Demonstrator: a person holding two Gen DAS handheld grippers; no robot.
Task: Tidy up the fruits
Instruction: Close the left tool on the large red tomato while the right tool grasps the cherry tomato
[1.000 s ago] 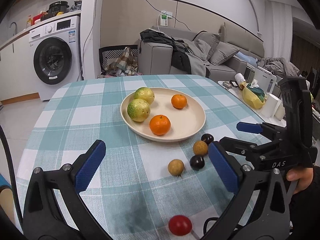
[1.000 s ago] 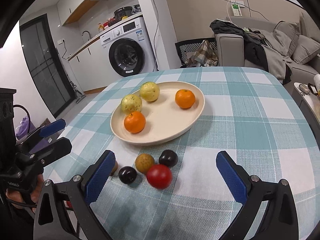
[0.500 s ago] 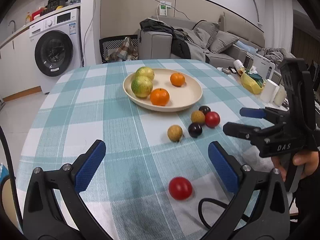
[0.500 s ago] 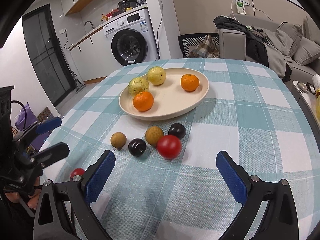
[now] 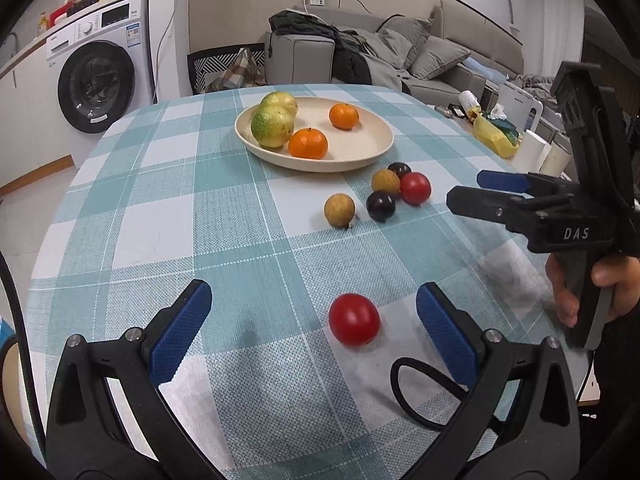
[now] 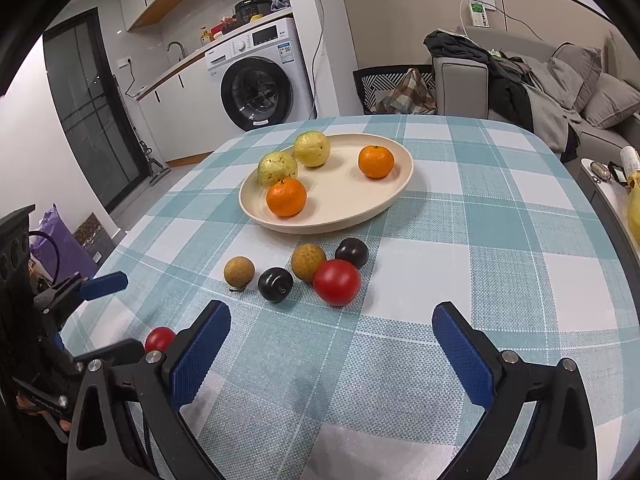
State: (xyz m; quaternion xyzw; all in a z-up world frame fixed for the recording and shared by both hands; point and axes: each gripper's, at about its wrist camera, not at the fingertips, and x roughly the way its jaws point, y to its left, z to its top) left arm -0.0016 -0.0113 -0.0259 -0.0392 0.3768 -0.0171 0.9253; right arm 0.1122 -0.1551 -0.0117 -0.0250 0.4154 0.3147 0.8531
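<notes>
Both grippers have drawn back from the plate (image 6: pixel 394 196) since a second ago, so the loose fruit now sits farther ahead of them. The left gripper (image 5: pixel 312 320) hangs over the checked tablecloth (image 5: pixel 168 216) with its jaws spread wide and empty; a lone red tomato (image 5: pixel 354 325) lies between its blue fingertips. Ahead, beside the plate holding two green-yellow fruits and two oranges, a longan (image 6: pixel 239 271), a dark plum (image 6: pixel 275 284), another longan, a second plum and a second tomato (image 6: pixel 336 282) cluster together. The right gripper (image 6: pixel 330 354) is likewise spread open, holding nothing.
</notes>
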